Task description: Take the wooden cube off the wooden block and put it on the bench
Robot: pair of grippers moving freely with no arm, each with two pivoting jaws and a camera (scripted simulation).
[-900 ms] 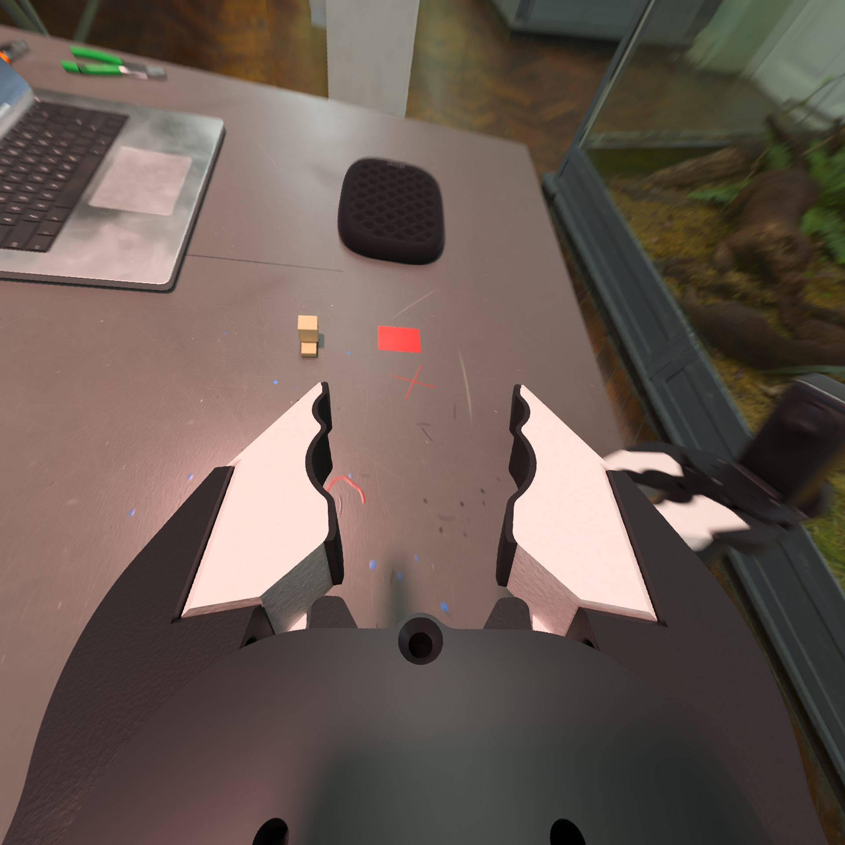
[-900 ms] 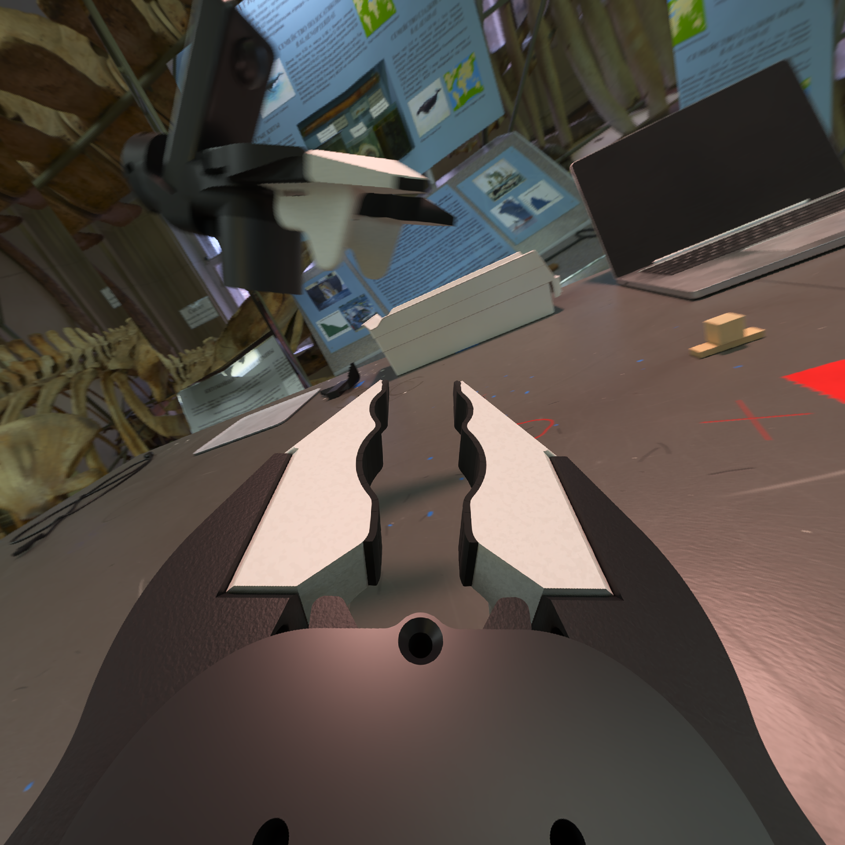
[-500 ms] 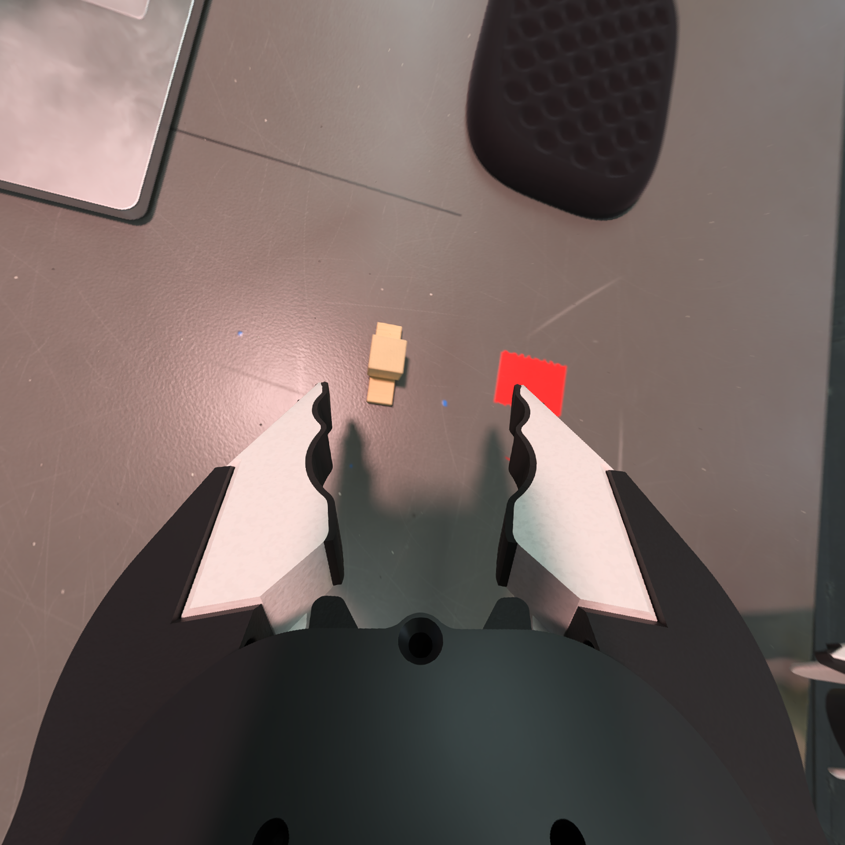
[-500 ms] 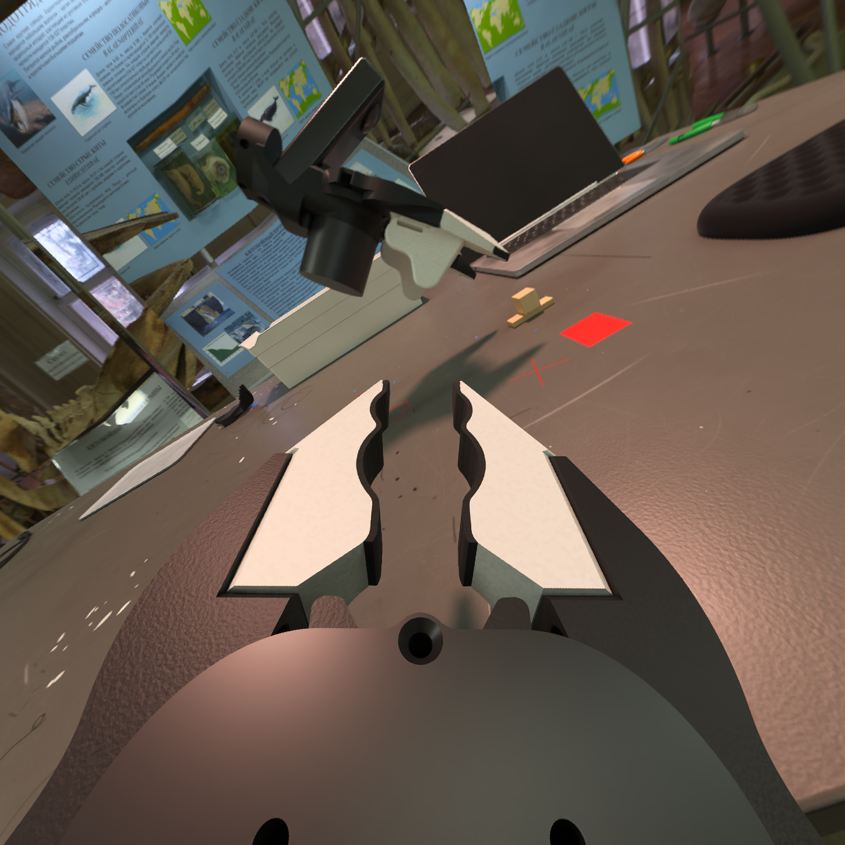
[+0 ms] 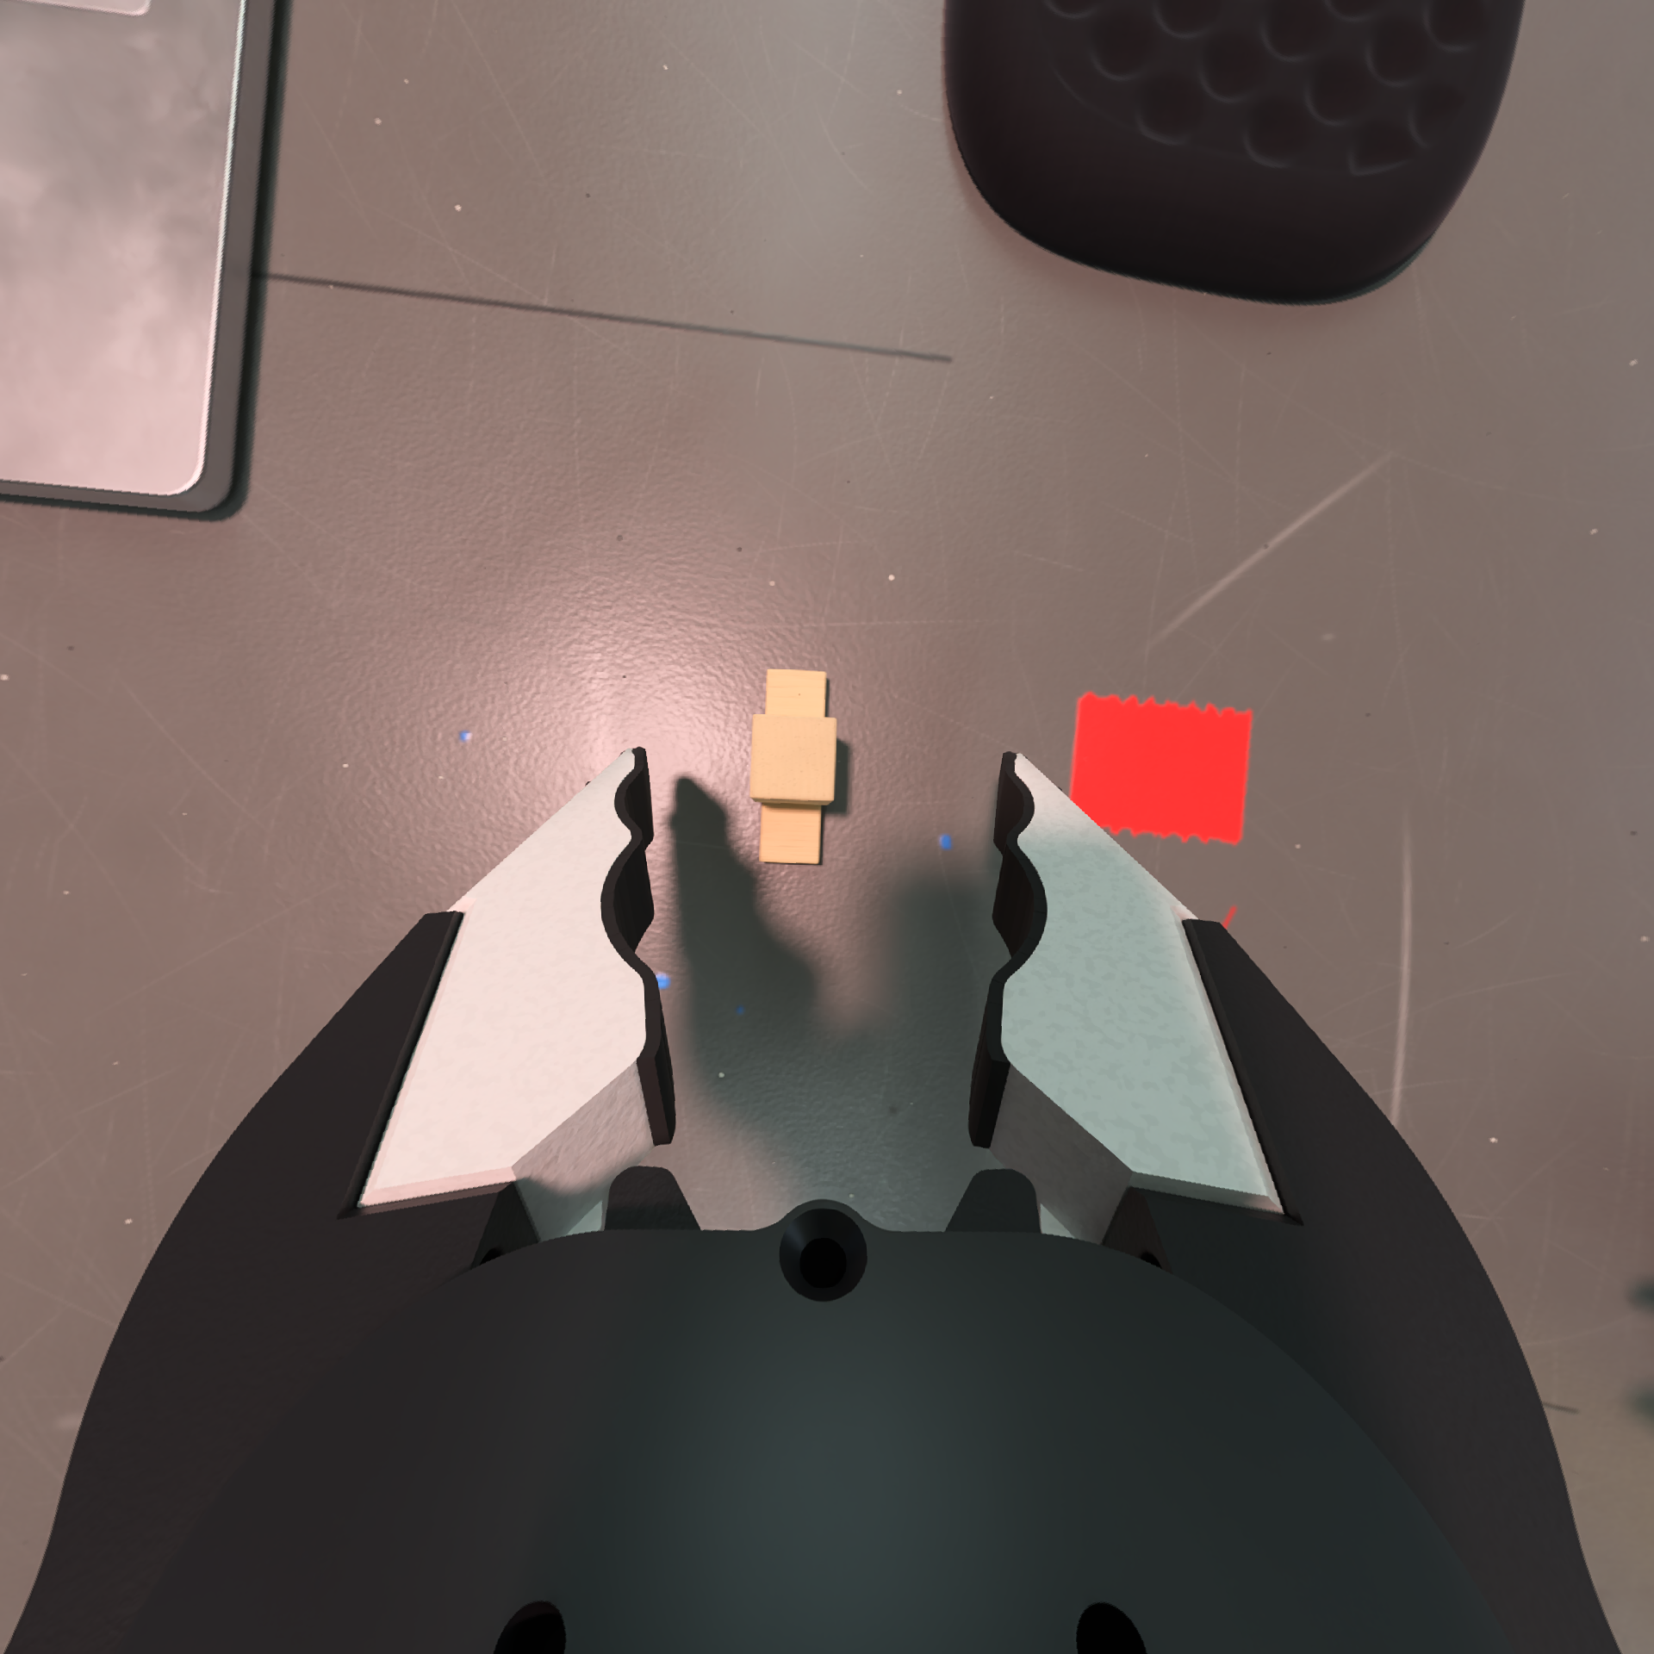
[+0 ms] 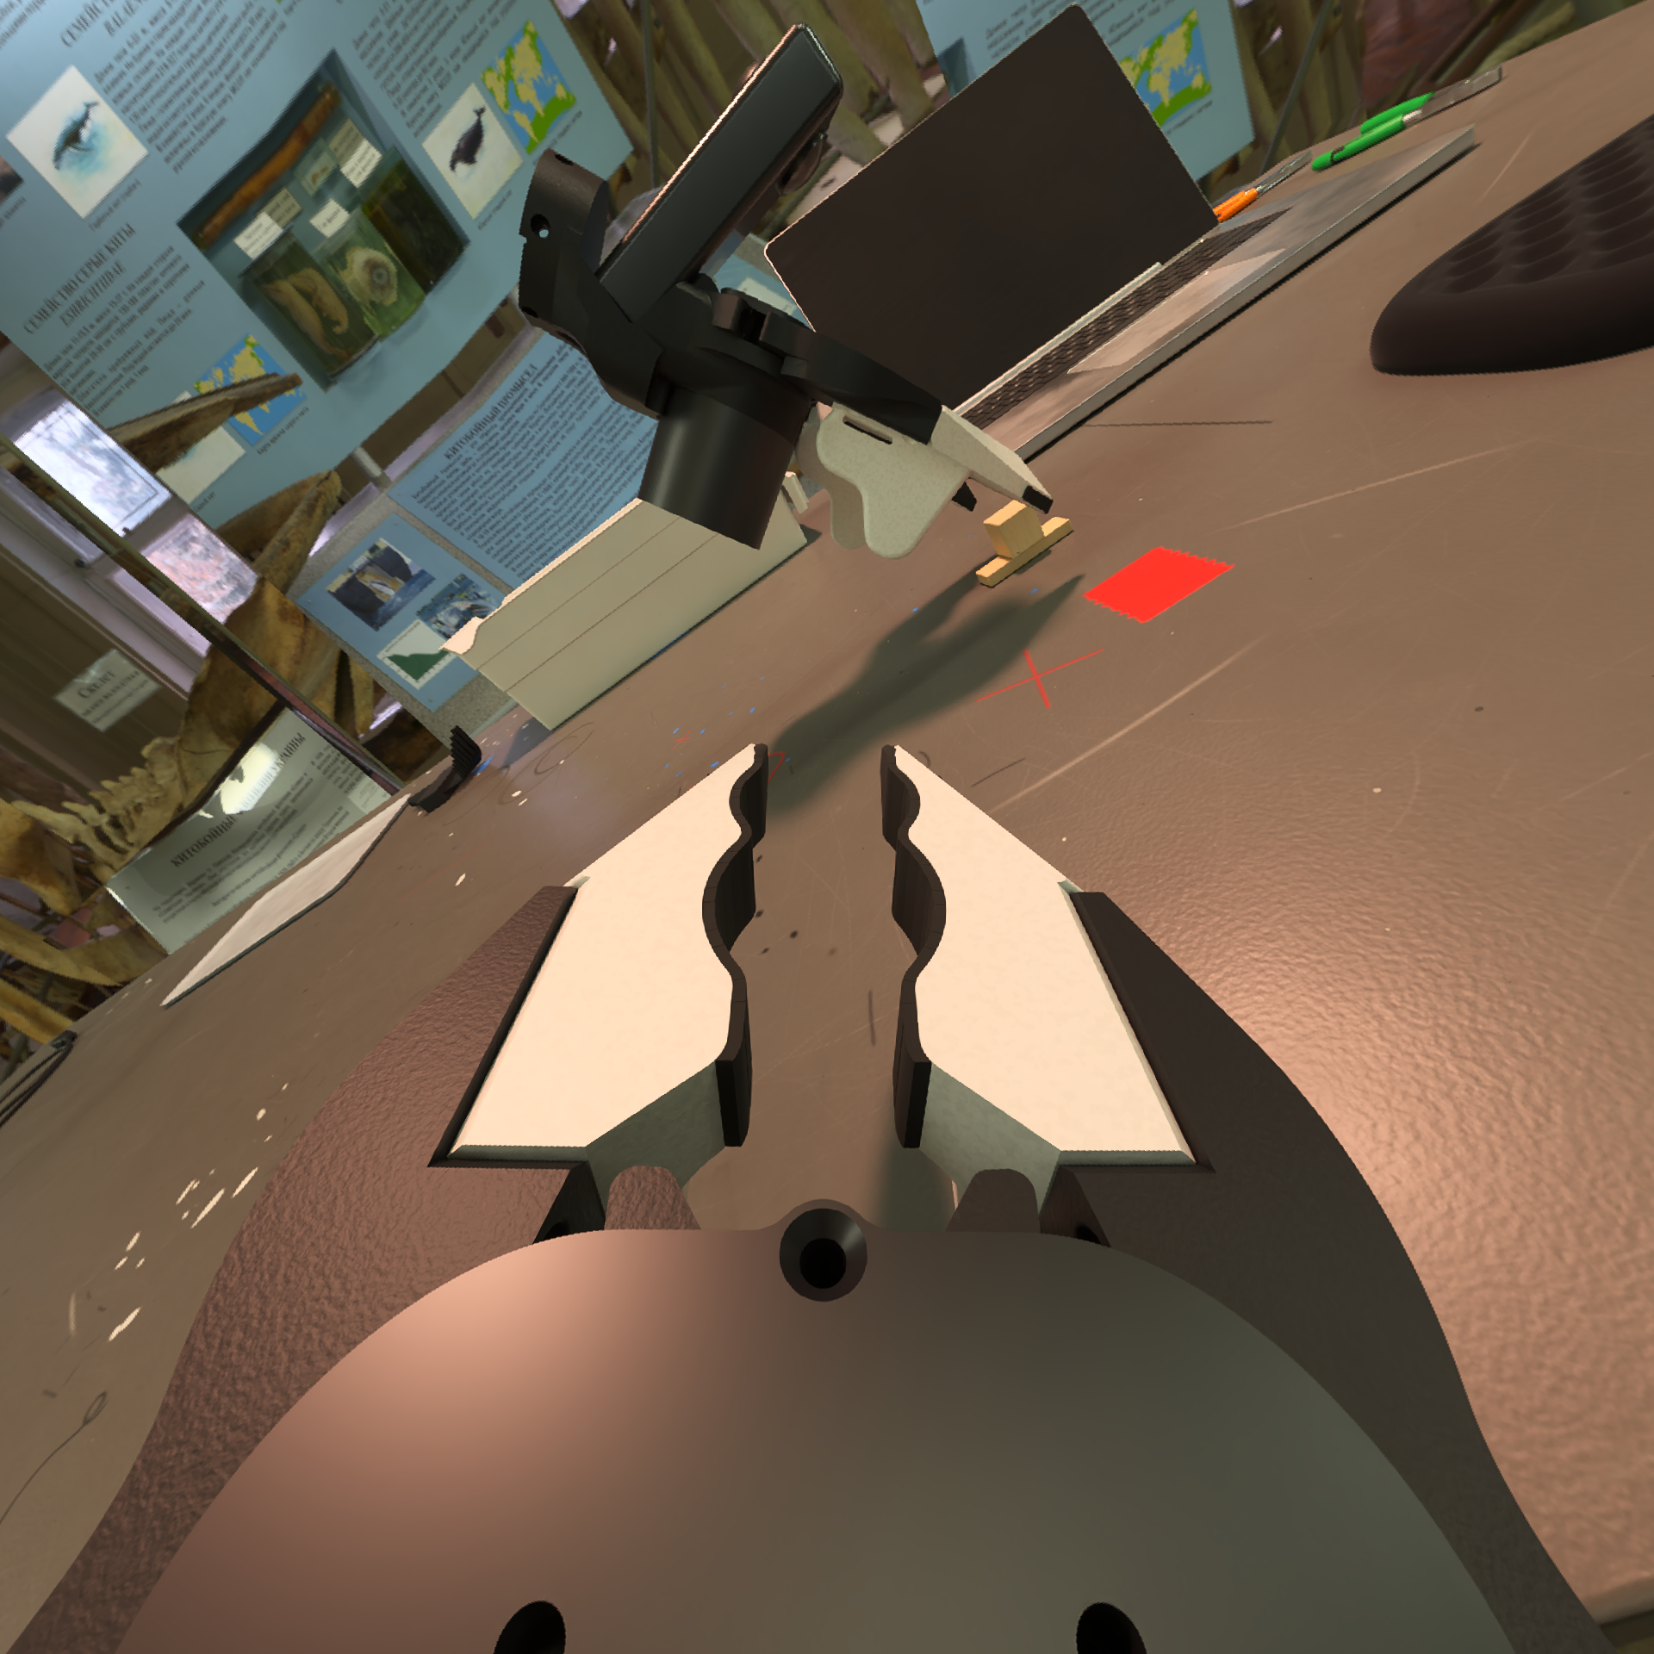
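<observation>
A small wooden cube (image 5: 795, 759) sits on the middle of a flat wooden block (image 5: 790, 837) on the grey-brown bench (image 5: 537, 582). My left gripper (image 5: 822, 761) is open and empty. It points steeply down at the bench, and the cube shows between its fingertips, nearer the left one. In the right wrist view the left gripper (image 6: 1020, 490) hovers just above the cube (image 6: 1011, 530) and the block (image 6: 1025, 555). My right gripper (image 6: 823, 752) is narrowly open and empty, low over the bench, well short of the cube.
A red patch (image 5: 1161, 777) lies right of the block, with a red cross (image 6: 1038, 677) nearer the right gripper. A laptop (image 5: 107, 268) lies far left and a black pad (image 5: 1235, 134) far right. A white box (image 6: 626, 618), a paper sheet (image 6: 268, 922) and green pens (image 6: 1369, 134) also lie on the bench.
My left gripper has moved forward and down over the cube and tipped to look down, still open. The right gripper's view has swung, and the left gripper now shows over the cube.
</observation>
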